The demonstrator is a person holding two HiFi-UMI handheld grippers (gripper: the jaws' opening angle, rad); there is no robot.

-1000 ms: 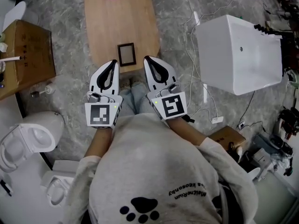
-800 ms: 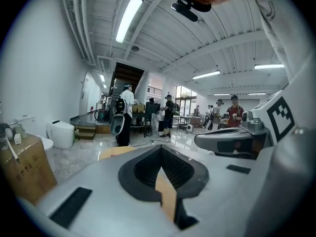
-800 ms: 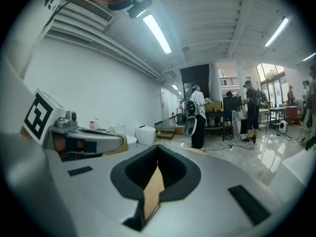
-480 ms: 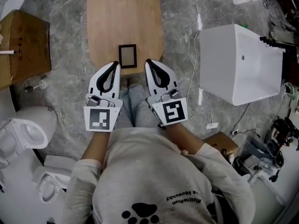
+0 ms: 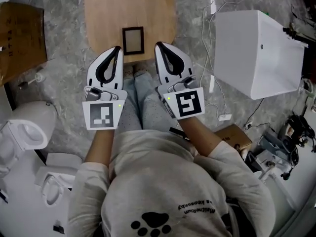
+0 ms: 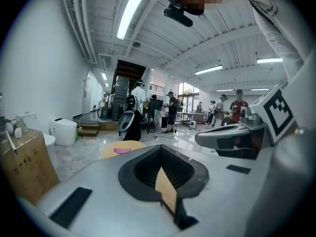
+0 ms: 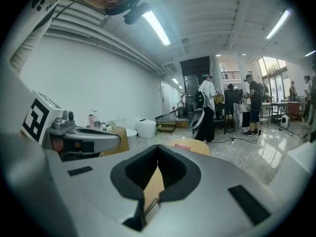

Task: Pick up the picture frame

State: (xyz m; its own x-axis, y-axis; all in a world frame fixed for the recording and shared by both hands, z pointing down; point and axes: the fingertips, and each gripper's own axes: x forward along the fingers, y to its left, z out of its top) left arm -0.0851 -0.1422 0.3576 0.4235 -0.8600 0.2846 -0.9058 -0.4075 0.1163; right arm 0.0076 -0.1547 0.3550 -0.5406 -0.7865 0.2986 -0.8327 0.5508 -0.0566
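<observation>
Wooden table (image 5: 148,9) — picture frame (image 5: 133,40) flat; left hand-held gripper (image 5: 117,49), right hand-held gripper (image 5: 158,45) shut.

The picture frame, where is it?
Head view: the picture frame lies on the wooden table, at its near end, just beyond the left gripper and right gripper.

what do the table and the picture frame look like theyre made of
Table: light wood or wood-look laminate, matte, with fine grain lines. Picture frame: thin dark border, wood or plastic, hard to tell; grey-brown centre, possibly glazed.
</observation>
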